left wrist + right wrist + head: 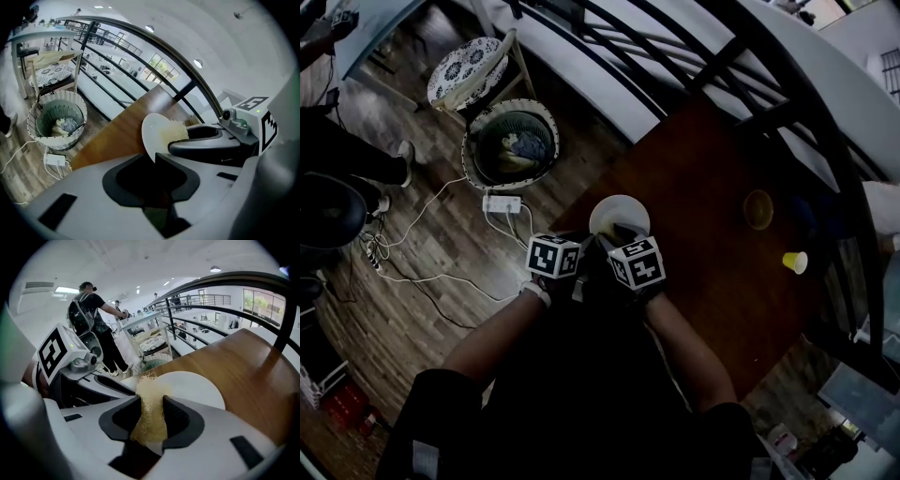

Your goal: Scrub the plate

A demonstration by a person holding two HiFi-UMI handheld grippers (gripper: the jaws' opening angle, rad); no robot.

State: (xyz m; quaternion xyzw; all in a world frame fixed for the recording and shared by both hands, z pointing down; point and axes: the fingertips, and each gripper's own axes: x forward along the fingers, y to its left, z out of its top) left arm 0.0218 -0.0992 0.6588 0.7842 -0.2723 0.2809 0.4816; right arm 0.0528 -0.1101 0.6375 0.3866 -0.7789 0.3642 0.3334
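A white plate (619,215) is held tilted above the near-left corner of the brown table (712,216). My left gripper (154,157) is shut on the plate's (151,133) rim. My right gripper (151,404) is shut on a pale yellow fibrous scrubber (150,411), whose tip presses on the plate's (192,385) face. In the left gripper view the scrubber (173,132) lies against the plate beside the right gripper's dark jaw. In the head view both grippers, left gripper (581,251) and right gripper (621,244), sit side by side at the plate's near edge.
A yellow-brown bowl (758,208) and a small yellow cup (795,262) stand on the table's right part. A white wicker basket (511,145), a patterned chair (467,71) and a power strip (502,202) with cables sit on the wood floor at left. A dark railing (694,56) runs behind the table. A person (91,315) stands further off.
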